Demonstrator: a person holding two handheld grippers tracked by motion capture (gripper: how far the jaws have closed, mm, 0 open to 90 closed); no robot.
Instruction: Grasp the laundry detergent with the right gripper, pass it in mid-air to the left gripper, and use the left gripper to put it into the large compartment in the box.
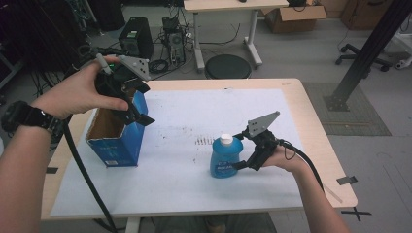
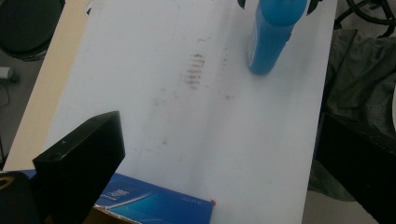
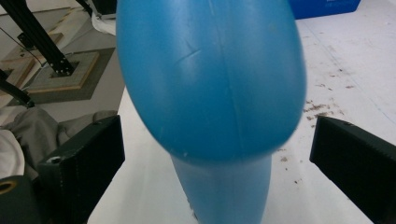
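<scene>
your right gripper (image 1: 241,151) sits at the blue bottle (image 1: 226,156), which stands upright on the white sheet (image 1: 194,189) toward the right-middle of the table (image 1: 316,141), white cap (image 1: 226,139) on top. in the right gripper view the bottle (image 3: 210,84) looms large between your two black jaws, which stand wide, one on each side; a gap shows between each jaw and the blue plastic, so the jaws are spread around the bottle without clamping it. your left gripper (image 1: 139,109) is held above the open top of the blue cardboard box (image 1: 119,141), which stands near the left edge of the sheet with its flap up. in the left gripper view the jaws stand far apart with nothing between them; the box edge (image 2: 159,205) lies just under the left jaw, and the bottle (image 2: 273,32) shows well away across the sheet. faint brown smudges (image 1: 204,141) mark the sheet just left of the bottle. your left hand (image 1: 82,92) wears a dark watch (image 1: 22,116) at the wrist, and your right hand (image 1: 282,158) wraps the gripper's handle, cable (image 1: 306,162) trailing back along your forearm.
</scene>
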